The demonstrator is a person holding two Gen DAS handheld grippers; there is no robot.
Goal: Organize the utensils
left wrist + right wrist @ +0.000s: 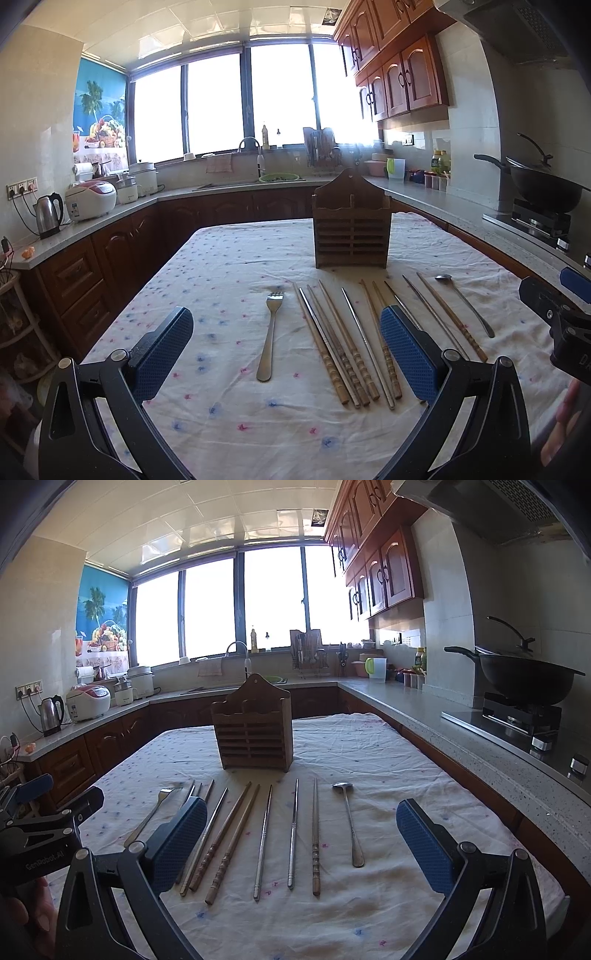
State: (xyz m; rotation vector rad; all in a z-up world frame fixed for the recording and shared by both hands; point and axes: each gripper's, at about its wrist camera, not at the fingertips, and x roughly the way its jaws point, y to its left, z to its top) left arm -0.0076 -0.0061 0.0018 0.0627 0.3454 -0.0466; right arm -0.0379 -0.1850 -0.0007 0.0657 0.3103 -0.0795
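Observation:
A wooden utensil holder (351, 229) (255, 734) stands upright at the far middle of the cloth-covered table (221, 266). In front of it lie a metal fork (270, 332) (153, 814), several wooden and metal chopsticks (340, 347) (258, 834) side by side, and a metal spoon (466, 302) (349, 821) at the right. My left gripper (286, 347) is open and empty above the near table, over the fork and the left chopsticks. My right gripper (301, 836) is open and empty above the chopsticks and spoon.
Kitchen counters (110, 218) run around the table on the left, back and right. A kettle (48, 215) and rice cooker (90, 199) stand on the left counter. A wok (528, 675) sits on the stove at the right. The sink (255, 177) is under the window.

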